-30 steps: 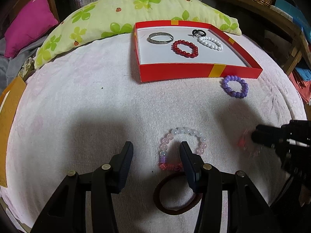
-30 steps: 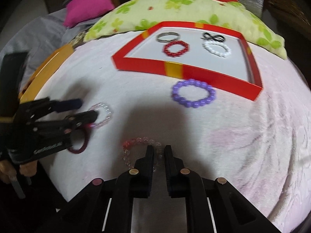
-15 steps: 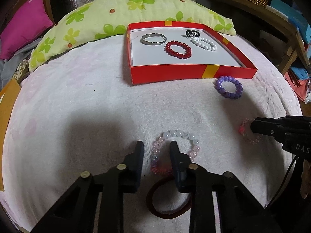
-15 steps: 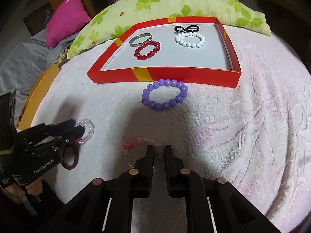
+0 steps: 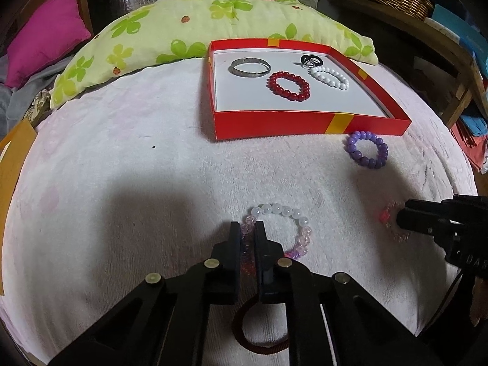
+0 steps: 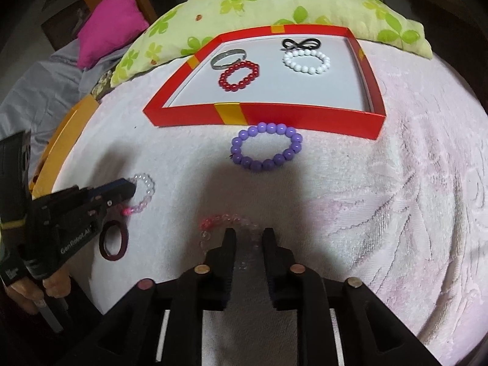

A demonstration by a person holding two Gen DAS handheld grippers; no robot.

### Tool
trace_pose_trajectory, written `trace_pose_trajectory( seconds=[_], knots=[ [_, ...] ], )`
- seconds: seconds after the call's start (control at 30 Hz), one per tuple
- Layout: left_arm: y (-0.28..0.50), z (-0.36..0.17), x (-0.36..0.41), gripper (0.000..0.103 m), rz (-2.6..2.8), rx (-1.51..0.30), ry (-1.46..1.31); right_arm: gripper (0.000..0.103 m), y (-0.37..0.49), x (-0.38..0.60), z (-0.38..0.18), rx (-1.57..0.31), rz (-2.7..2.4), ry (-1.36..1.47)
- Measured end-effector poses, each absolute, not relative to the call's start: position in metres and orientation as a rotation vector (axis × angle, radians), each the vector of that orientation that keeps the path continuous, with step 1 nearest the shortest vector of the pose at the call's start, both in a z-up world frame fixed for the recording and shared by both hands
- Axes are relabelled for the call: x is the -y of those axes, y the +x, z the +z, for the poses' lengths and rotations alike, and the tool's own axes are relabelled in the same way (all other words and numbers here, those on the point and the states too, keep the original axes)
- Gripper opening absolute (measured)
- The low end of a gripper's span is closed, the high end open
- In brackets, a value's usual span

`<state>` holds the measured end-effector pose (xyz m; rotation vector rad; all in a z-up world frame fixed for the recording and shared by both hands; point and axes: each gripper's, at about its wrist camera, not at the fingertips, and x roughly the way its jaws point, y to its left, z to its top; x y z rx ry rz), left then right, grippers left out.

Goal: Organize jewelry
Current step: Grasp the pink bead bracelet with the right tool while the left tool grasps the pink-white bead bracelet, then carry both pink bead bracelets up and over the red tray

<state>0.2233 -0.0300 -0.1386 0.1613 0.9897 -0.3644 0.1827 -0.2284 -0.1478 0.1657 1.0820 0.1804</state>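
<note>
The bracelet of white, clear pink and purple beads point(image 5: 282, 228) lies on the pale pink towel-covered bed point(image 5: 137, 183), in the near middle of the left wrist view. The left tool point(image 5: 247, 239) has its jaws closed down onto the left side of this bracelet, with beads showing in the narrow gap between them. Just behind it, under the tool body, lies a dark maroon elastic hair band point(image 5: 259, 332).

The bracelet of small clear and pink beads point(image 6: 225, 228) lies near the right tool point(image 6: 248, 241), whose jaws stand moderately apart, straddling the near side of that bracelet; whether they touch the beads cannot be told.

Farther off, a purple bead bracelet point(image 6: 267, 146) rests on the towel just beside the front wall of the shallow red cardboard box point(image 6: 305, 116). Inside the box lie a red bead bracelet point(image 6: 239, 76), a white bead bracelet point(image 6: 306, 61), a silver metal bangle point(image 6: 228, 58) and a black looped hair tie point(image 6: 300, 44). Behind the box sits a yellow-green floral pillow point(image 5: 183, 33), with a magenta cushion point(image 5: 42, 48) to its left.
</note>
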Motion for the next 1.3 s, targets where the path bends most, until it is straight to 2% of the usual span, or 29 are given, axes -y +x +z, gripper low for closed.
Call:
trace_pose_trajectory(
  seconds=[0.1, 0.13, 0.17, 0.23, 0.73, 1.3],
  knots=[
    [0.223, -0.139, 0.032, 0.009, -0.357, -0.987, 0.172, 0.023, 0.180, 0.221, -0.149, -1.066, 0.178, 0.100],
    [0.223, -0.140, 0.033, 0.009, -0.357, -0.985, 0.177, 0.020, 0.179, 0.218, -0.149, -1.061, 0.180, 0.073],
    [0.223, -0.140, 0.034, 0.009, -0.357, -0.983, 0.184, 0.012, 0.178, 0.214, -0.149, -1.050, 0.179, 0.040],
    [0.222, -0.140, 0.035, 0.009, -0.361, -0.978, 0.188, 0.009, 0.177, 0.212, -0.149, -1.040, 0.168, 0.008],
    [0.219, -0.135, 0.047, 0.008, -0.375, -0.951, 0.200, 0.009, 0.190, 0.251, -0.138, -0.970, 0.039, 0.162],
    [0.225, -0.138, 0.044, 0.010, -0.402, -0.977, 0.158, 0.009, 0.195, 0.259, -0.149, -1.023, 0.046, 0.205]
  ],
)
